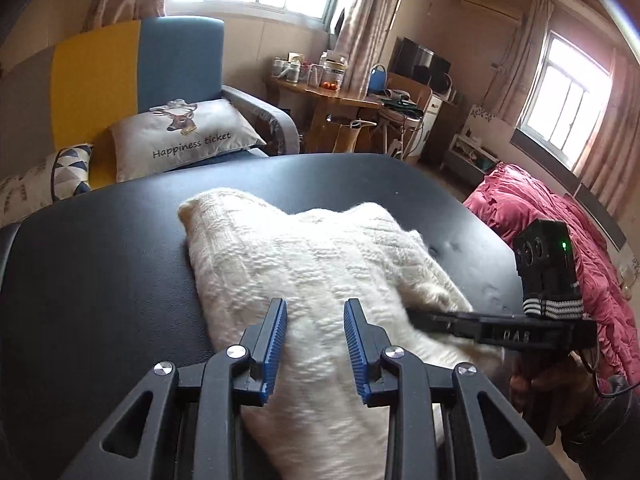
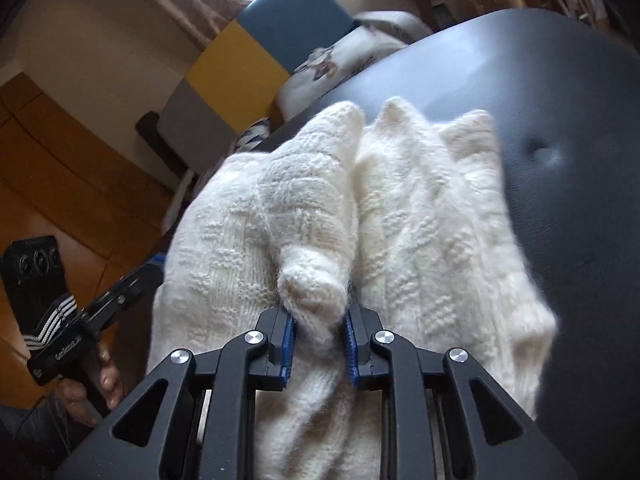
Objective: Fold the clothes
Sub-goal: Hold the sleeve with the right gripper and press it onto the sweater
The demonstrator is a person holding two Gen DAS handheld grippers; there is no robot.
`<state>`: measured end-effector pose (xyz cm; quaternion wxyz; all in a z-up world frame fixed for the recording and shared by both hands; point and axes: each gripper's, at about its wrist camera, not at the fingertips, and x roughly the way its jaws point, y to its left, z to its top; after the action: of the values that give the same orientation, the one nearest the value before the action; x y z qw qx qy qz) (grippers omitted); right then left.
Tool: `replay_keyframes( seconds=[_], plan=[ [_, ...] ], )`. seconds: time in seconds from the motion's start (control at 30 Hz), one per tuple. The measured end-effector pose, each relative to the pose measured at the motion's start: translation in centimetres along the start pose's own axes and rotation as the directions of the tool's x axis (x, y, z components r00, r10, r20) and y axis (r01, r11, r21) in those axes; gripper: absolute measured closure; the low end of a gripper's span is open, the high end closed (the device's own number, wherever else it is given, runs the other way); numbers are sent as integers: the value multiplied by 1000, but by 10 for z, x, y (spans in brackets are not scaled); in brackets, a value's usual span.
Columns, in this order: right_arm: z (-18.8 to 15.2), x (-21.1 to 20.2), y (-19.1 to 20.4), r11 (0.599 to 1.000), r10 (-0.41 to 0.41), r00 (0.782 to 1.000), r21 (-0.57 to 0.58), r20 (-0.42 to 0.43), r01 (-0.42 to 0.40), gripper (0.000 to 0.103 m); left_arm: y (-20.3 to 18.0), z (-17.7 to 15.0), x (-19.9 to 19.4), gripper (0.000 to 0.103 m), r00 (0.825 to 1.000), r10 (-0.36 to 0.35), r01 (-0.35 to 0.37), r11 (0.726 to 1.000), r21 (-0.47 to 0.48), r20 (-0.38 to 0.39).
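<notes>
Currently the white knitted sweater (image 1: 320,280) lies bunched on the black padded bench (image 1: 100,260). Left gripper (image 1: 316,312): jaws part-open over the sweater's near portion, knit showing in the gap, pads not pressing it. Right gripper (image 2: 319,326): jaws narrow, clamped on a raised fold of the sweater's near edge, knit bulging between the blue pads (image 2: 289,336).

Cream-white knitted sweater (image 1: 320,264) on a black padded table (image 1: 100,264).

The sweater's knit shows a raised, blocky texture. Both grippers are black with blue ribbed pads (image 1: 276,344). Behind, a sofa (image 1: 132,68) in grey, yellow and blue panels; a grey cushion (image 1: 184,136) with a deer print; a pink-red quilt (image 1: 560,232); orange-brown wooden floor (image 2: 60,168).
</notes>
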<state>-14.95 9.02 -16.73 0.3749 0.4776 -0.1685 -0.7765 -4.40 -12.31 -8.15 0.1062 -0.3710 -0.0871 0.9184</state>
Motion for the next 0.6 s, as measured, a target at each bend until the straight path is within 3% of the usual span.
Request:
replay_keyframes(
  seconds=[0.23, 0.43, 0.6],
  plan=[
    [-23, 32, 50, 992, 59, 994, -109, -96, -69, 81, 30, -31, -36, 74, 996, 88, -88, 996, -1, 4],
    [-27, 24, 100, 927, -167, 985, -347, -40, 142, 81, 46, -39, -62, 73, 992, 126, -127, 991, 30, 21],
    [-18, 32, 101, 926, -217, 976, -321, -27, 197, 81, 40, -15, -55, 73, 989, 133, -134, 991, 18, 62]
  ],
)
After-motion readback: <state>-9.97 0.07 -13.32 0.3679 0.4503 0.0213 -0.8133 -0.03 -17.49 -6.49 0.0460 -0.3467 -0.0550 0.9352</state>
